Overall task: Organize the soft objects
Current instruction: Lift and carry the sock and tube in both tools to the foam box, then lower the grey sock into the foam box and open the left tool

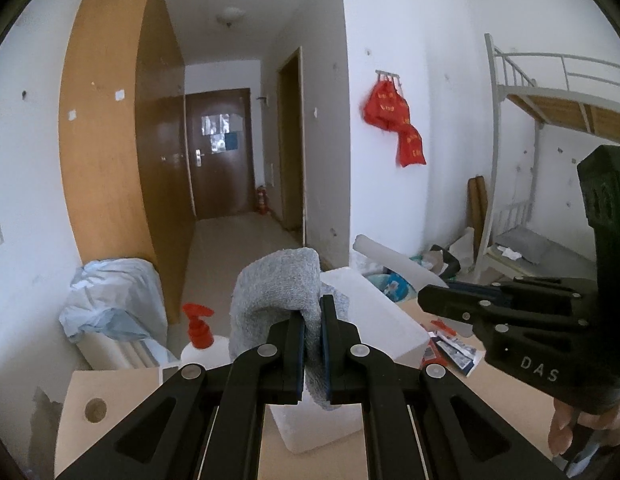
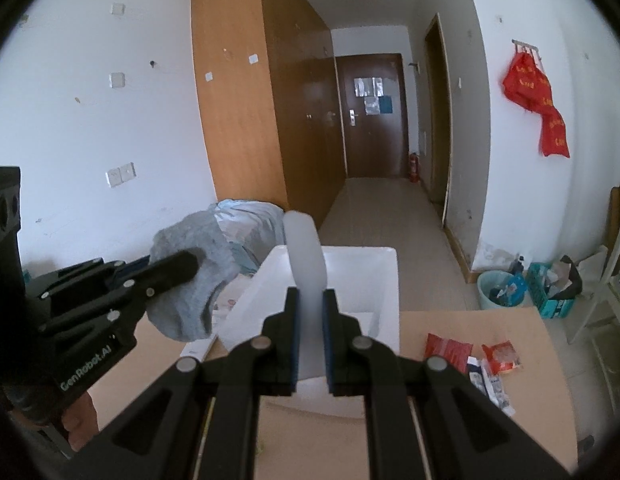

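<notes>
1. A room with white walls, a long hallway, a dark brown door [image 2: 369, 114] at the far end, and a tall wooden wardrobe [image 2: 246, 92] on the left.
2. On the right wall, a red bag [image 1: 395, 122] on a hook; beside it, a metal bunk bed [image 1: 549, 92].
3. Up close, a light wood table [image 2: 489, 322] with a white foam box [image 2: 385, 276] standing on it.
4. Beside the box, small snack packets [image 2: 469, 352] on the table top, and a white pump bottle with a red top [image 1: 198, 330] near the table's left edge.
5. Left gripper [image 1: 311, 350] squeezed tight on a grey cloth [image 1: 280, 286], lifted off the table, close to the box.
6. Grey cloth puffed up above the pinching jaws, with a bit hanging down below.
7. Right gripper [image 2: 311, 334] squeezed tight on a white foam strip [image 2: 308, 256], lifted over the open box.
8. White strip sticking up and bending forward past the fingertips.
9. Both grippers side by side, close but not touching.
10. Part of a hand [image 1: 577, 424] on the right gripper's handle.
</notes>
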Tool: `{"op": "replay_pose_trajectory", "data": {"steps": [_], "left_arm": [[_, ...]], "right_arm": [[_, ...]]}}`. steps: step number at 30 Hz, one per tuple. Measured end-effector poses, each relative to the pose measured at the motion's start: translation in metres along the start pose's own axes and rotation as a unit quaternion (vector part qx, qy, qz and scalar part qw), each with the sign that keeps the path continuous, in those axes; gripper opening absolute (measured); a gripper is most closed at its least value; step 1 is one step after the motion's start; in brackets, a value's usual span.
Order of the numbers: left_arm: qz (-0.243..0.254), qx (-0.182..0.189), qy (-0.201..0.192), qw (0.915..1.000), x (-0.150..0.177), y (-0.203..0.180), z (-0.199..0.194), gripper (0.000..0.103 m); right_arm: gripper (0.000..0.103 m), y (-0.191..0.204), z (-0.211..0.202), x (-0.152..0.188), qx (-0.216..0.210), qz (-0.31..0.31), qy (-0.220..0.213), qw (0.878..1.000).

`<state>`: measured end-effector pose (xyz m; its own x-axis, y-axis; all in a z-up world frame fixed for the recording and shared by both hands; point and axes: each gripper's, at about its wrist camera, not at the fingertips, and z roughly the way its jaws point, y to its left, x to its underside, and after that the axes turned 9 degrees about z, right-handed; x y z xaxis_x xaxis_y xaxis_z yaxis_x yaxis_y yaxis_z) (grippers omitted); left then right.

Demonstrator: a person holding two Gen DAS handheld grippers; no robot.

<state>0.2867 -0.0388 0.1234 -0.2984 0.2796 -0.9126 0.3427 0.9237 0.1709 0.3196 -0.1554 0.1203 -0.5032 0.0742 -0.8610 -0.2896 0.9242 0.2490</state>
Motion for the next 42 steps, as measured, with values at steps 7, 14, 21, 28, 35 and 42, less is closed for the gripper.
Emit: {"op": "replay_pose_trajectory", "data": {"steps": [7, 14, 21, 28, 35, 42], "left_arm": [[0.004, 0.006, 0.005, 1.0000, -0.007, 0.003, 0.028, 0.007], [0.005, 0.009, 0.012, 0.9999, -0.007, 0.007, 0.052, 0.007], [0.002, 0.014, 0.031, 0.9994, -0.003, 0.012, 0.075, 0.007], [0.008, 0.016, 0.036, 0.9992, -0.001, 0.014, 0.085, 0.007], [0.012, 0.022, 0.045, 0.9986, 0.000, 0.016, 0.094, 0.007], [0.019, 0.027, 0.055, 0.9979, 0.001, 0.020, 0.102, 0.008]], "right_arm": [[0.013, -0.009, 0.025, -0.006, 0.006, 0.009, 0.012, 1.000], [0.013, -0.015, 0.051, -0.013, 0.015, 0.012, 0.023, 1.000], [0.013, -0.022, 0.066, -0.010, 0.019, 0.017, 0.037, 0.999], [0.013, -0.022, 0.071, -0.008, 0.021, 0.015, 0.047, 0.999], [0.013, -0.025, 0.068, -0.015, 0.022, 0.022, 0.042, 0.999], [0.013, -0.025, 0.068, -0.016, 0.024, 0.024, 0.038, 0.999]]}}
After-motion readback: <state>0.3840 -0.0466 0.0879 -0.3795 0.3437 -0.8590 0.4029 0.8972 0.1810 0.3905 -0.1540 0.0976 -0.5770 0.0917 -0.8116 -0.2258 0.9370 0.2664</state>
